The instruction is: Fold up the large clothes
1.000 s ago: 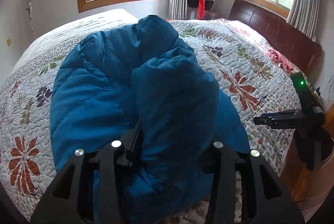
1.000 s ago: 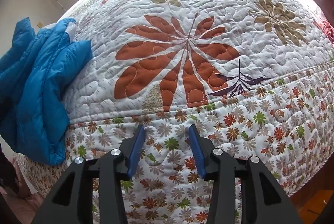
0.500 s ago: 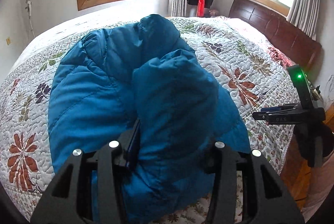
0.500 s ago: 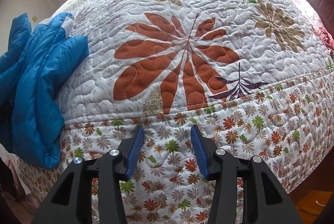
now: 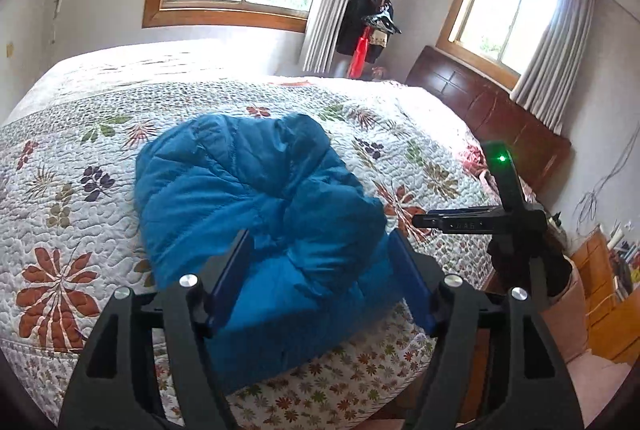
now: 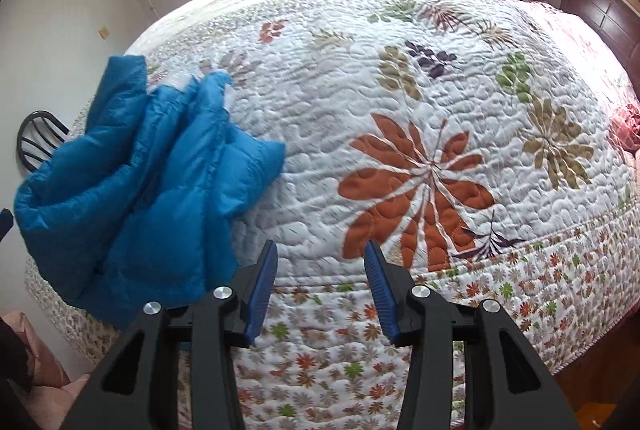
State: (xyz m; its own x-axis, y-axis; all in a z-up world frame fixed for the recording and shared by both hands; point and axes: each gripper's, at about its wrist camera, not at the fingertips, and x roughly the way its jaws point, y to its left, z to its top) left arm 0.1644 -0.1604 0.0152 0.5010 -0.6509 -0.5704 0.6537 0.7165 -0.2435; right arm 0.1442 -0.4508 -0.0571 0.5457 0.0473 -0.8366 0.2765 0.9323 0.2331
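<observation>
While the left tongs [image 5: 320, 282] are opening, the blue jacket [image 5: 256, 213] is lying bunched at the bed [image 5: 72, 157] edge, no longer clamped as a second ago; the puffy bulk is sitting between pads that are not pressing it. Being soft, light and slippery, it is best gripped at a hem. From the right wrist, the right tongs [image 6: 320, 290] are standing apart, empty, beside the jacket [image 6: 132, 189], higher than before.
</observation>
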